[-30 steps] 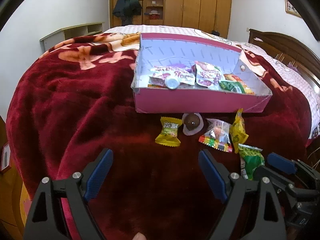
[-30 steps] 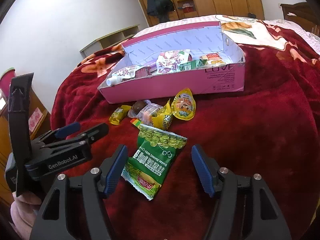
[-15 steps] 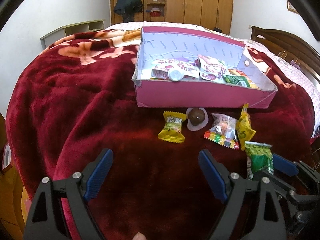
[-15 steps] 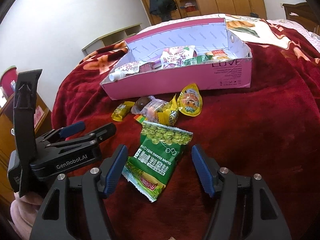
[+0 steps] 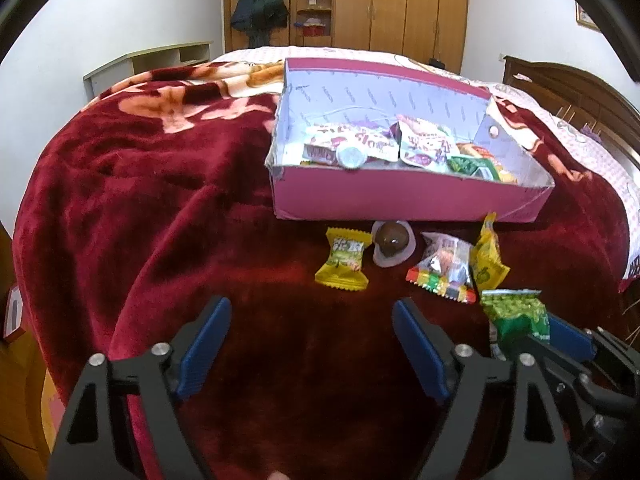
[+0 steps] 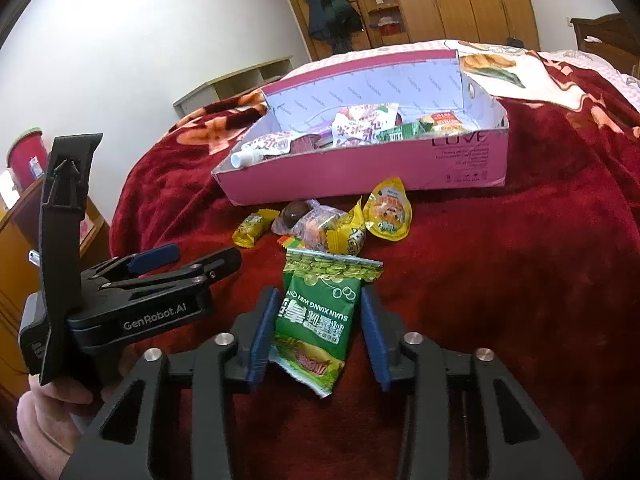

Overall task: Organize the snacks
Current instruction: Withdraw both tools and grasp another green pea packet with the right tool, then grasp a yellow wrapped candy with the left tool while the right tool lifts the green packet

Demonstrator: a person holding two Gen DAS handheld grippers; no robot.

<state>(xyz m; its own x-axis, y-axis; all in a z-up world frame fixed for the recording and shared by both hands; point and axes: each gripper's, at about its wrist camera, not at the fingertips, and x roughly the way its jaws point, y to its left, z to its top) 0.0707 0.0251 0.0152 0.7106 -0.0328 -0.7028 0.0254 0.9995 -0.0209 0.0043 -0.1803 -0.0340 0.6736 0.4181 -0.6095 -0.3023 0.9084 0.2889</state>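
A pink box (image 5: 400, 200) (image 6: 360, 168) on the red blanket holds several snack packets. In front of it lie loose snacks: a small yellow packet (image 5: 342, 260) (image 6: 252, 228), a chocolate ball (image 5: 392, 238) (image 6: 294, 213), a clear candy bag (image 5: 444, 268) (image 6: 320, 224), a yellow pouch (image 5: 486, 260) (image 6: 388, 210) and a green pea packet (image 5: 514, 312) (image 6: 320, 316). My right gripper (image 6: 320, 336) has its jaws narrowed around the green packet, pads close to or touching its sides. My left gripper (image 5: 310, 344) is open and empty over bare blanket, left of the right gripper (image 5: 568, 340).
The red blanket (image 5: 140, 200) covers the bed and drops off at the front and left edges. A wooden headboard (image 5: 580, 92) stands at the right, wardrobes (image 5: 400, 4) at the back, and a low shelf unit (image 5: 152, 64) by the left wall.
My right gripper has moved forward over the green packet and its jaws have narrowed around it. The left gripper has crept slightly towards the snacks, still open.
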